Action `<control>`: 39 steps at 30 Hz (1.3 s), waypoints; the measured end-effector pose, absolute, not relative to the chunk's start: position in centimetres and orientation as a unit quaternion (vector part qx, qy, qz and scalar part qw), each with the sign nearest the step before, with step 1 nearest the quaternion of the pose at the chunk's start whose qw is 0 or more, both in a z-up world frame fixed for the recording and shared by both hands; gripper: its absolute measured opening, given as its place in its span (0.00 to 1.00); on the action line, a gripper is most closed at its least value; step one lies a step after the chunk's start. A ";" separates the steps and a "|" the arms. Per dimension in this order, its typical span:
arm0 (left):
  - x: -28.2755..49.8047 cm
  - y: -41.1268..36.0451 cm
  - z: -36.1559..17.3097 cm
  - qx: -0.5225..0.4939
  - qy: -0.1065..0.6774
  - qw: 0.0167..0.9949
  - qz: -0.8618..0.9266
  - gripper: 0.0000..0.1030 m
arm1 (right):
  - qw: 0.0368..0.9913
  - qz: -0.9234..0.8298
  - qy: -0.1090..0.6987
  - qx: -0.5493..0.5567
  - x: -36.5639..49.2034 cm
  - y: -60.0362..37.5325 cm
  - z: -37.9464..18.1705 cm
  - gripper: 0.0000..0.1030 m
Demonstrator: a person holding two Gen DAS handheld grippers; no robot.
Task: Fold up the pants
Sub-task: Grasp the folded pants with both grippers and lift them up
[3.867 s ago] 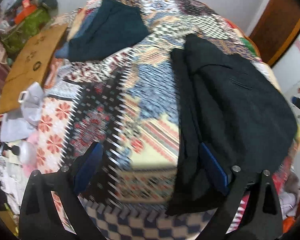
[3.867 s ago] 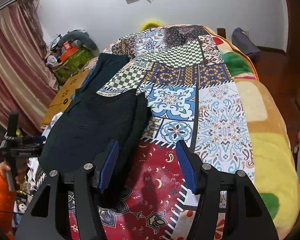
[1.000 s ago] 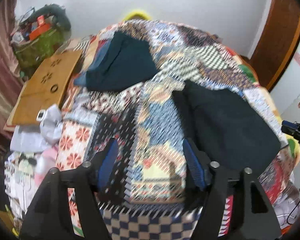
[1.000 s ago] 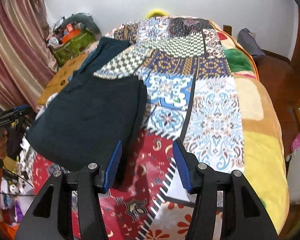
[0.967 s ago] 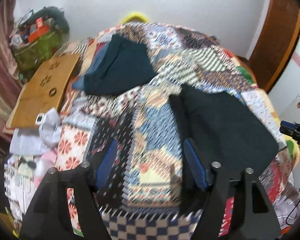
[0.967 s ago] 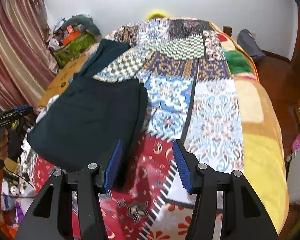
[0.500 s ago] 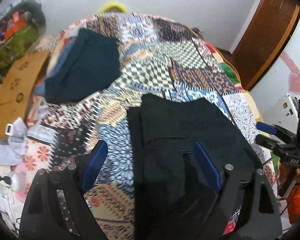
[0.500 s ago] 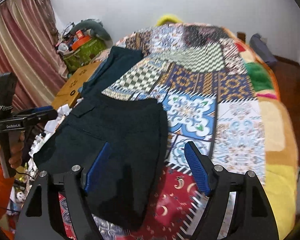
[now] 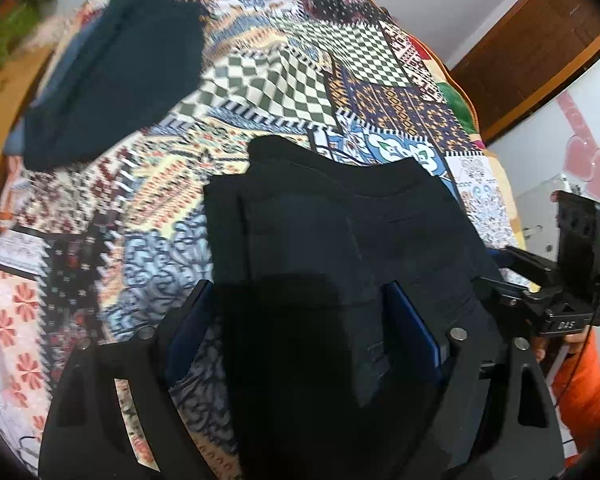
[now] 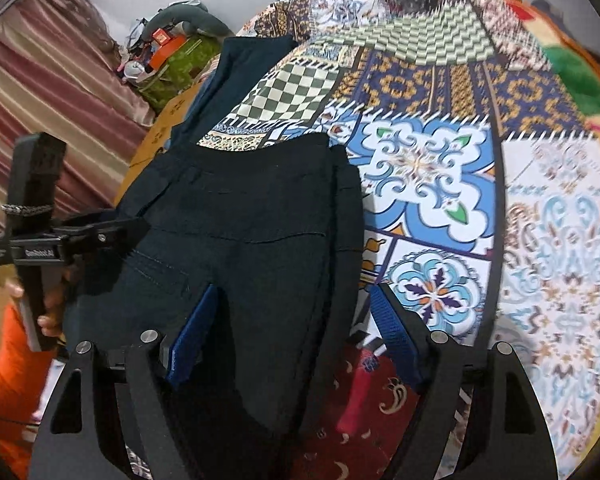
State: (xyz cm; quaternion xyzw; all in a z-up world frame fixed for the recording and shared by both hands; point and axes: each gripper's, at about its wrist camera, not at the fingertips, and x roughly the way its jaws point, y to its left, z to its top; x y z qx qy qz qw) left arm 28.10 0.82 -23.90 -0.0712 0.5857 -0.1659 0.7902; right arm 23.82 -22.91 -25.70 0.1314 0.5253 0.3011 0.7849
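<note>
1. On the bed (image 10: 428, 168), over a patchwork cover, the pants (image 10: 244, 216) lie flat and already doubled, waistband at the far end, folded bulk running toward the near edge.
2. Left tool (image 9: 300, 320) hangs over the near left part of the pants, jaws spread wide with cloth under the gap; its pads do not press on anything, so it is released.
3. Right tool (image 10: 292, 328) straddles the right edge of the pants, one pad over dark cloth, the other over the cover; it too is released, gripping nothing.
4. My reading: the step in hand is taking the near end for another fold toward the waistband.
5. To do it well, each tool should pinch every layer at its own corner, not just the top one, or the lower layers will trail.
6. Both corners should lift level and travel together, so the edge lands square on the waistband.
7. A second dark garment (image 9: 112, 68) lies far left, well apart; it need not be disturbed.
</note>
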 end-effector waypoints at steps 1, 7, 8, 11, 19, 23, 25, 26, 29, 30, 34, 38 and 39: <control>28.3 0.8 -24.1 -0.078 0.588 0.787 -0.170 0.82 | 0.778 0.307 0.530 0.142 24.1 -23.0 -26.0 0.73; 28.8 1.1 -24.3 -0.105 0.587 0.781 -0.184 0.68 | 0.751 0.335 0.539 0.185 25.3 -22.4 -26.8 0.62; 28.8 1.2 -24.2 -0.107 0.587 0.781 -0.184 0.64 | 0.747 0.338 0.541 0.189 25.5 -22.2 -26.8 0.58; 28.7 1.6 -23.6 -0.114 0.582 0.784 -0.184 0.50 | 0.737 0.350 0.545 0.193 25.8 -21.9 -26.7 0.44; 27.1 0.5 -20.4 -0.054 0.536 0.822 -0.185 0.31 | 0.769 0.350 0.516 0.142 25.2 -20.3 -23.7 0.24; 26.3 0.7 -17.5 -0.036 0.496 0.848 -0.184 0.30 | 0.796 0.349 0.482 0.109 25.0 -19.2 -21.0 0.23; 26.2 1.4 -15.7 -0.032 0.473 0.862 -0.179 0.29 | 0.809 0.350 0.462 0.100 25.2 -18.7 -19.5 0.22; 26.2 1.7 -14.8 -0.030 0.461 0.869 -0.176 0.29 | 0.816 0.350 0.450 0.096 25.5 -18.2 -18.6 0.22; 26.5 3.0 -11.9 -0.020 0.424 0.891 -0.161 0.29 | 0.837 0.352 0.412 0.078 26.2 -16.7 -16.2 0.22; 26.6 3.5 -11.0 -0.017 0.410 0.899 -0.155 0.29 | 0.844 0.353 0.397 0.072 26.6 -16.0 -15.2 0.22; 28.2 5.7 -7.9 -0.006 0.363 0.923 -0.128 0.29 | 0.865 0.358 0.347 0.058 28.9 -13.3 -12.3 0.22; 30.3 8.4 -6.1 0.002 0.334 0.937 -0.100 0.29 | 0.877 0.361 0.315 0.047 31.3 -10.7 -10.7 0.22; 30.9 9.1 -5.8 0.006 0.328 0.940 -0.092 0.29 | 0.878 0.362 0.309 0.046 32.1 -9.9 -10.6 0.22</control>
